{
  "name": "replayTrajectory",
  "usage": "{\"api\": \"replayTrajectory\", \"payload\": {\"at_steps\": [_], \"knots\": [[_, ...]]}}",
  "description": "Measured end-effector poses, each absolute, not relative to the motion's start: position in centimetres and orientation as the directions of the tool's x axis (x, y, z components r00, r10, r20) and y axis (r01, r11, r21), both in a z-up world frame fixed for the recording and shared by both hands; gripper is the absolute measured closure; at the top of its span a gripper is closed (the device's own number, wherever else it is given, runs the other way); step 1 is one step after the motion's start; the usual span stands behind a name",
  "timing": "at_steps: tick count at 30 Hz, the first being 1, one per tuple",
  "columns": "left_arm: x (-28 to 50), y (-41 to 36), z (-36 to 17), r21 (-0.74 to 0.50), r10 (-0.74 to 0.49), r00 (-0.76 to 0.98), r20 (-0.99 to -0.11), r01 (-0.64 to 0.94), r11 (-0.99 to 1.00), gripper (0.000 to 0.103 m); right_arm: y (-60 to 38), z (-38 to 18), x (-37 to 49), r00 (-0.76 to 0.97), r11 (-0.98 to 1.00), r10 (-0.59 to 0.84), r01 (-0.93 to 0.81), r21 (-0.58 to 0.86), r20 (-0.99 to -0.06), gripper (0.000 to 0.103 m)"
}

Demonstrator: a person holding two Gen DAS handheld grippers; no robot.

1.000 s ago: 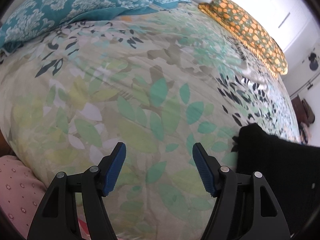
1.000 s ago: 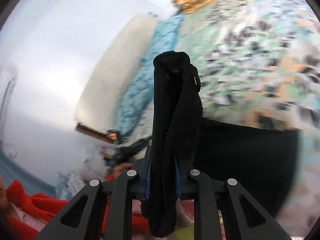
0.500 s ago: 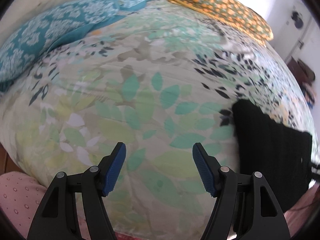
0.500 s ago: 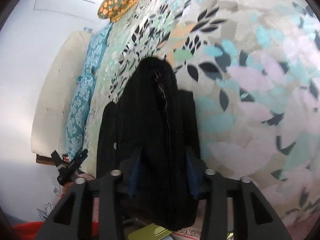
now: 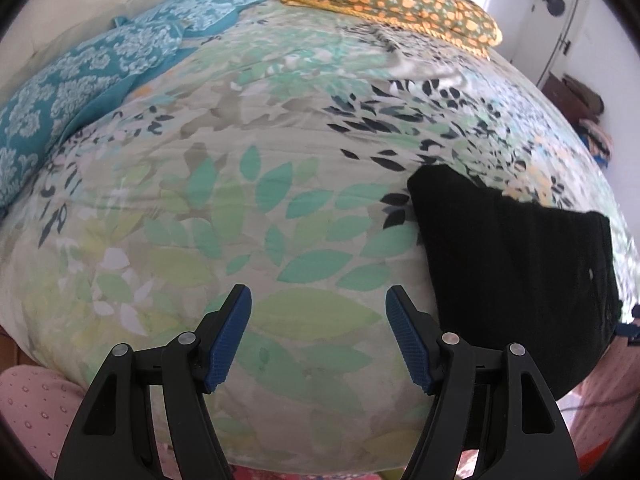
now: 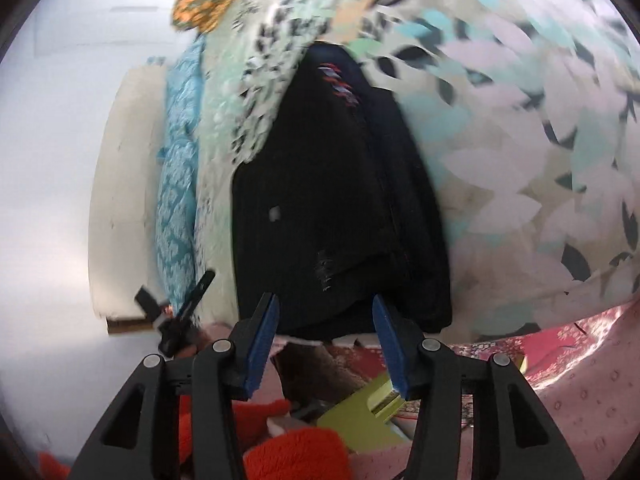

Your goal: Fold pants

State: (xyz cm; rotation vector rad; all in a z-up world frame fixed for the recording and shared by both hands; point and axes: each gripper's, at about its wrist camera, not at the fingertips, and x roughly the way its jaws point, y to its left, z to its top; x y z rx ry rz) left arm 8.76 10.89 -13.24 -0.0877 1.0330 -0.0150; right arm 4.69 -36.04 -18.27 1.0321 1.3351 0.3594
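The black pants (image 5: 512, 272) lie folded on the leaf-patterned bedspread (image 5: 240, 160), near the bed's front right edge. My left gripper (image 5: 318, 292) is open above bare bedspread to the left of the pants, with nothing between its blue pads. In the right wrist view the pants (image 6: 328, 200) lie flat straight ahead, a small red and white stitched mark at their far end. My right gripper (image 6: 325, 300) stands open at their near edge. The cloth's edge sits between the fingertips, but the pads do not press on it.
Teal patterned pillows (image 5: 100, 76) lie at the back left and a folded orange-dotted blanket (image 5: 392, 4) at the back. Pink dotted fabric (image 5: 36, 400) is at the lower left. Below the bed's edge are a red fluffy item (image 6: 296, 456) and a green object (image 6: 360, 412).
My right gripper opened and let go of the pants, which went from hanging bunched in its jaws to lying folded on the bed. The left gripper rolled and shifted, bringing the pants further into view.
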Motion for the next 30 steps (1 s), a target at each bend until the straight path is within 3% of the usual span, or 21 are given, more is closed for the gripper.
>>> {"api": "replayTrajectory", "payload": {"at_steps": [7, 30], "knots": [[8.7, 11.5, -13.1, -0.108, -0.067, 0.514, -0.855, -0.051, 0.993, 0.031, -36.0, -18.8, 4.8, 0.289, 0.550, 0.699, 0.367, 0.750, -0.654, 0.054], [8.9, 10.8, -13.7, -0.073, -0.055, 0.494, -0.868, -0.018, 0.997, 0.031, -37.7, -20.9, 4.7, 0.385, 0.412, 0.678, 0.507, 0.757, -0.626, 0.054]]}}
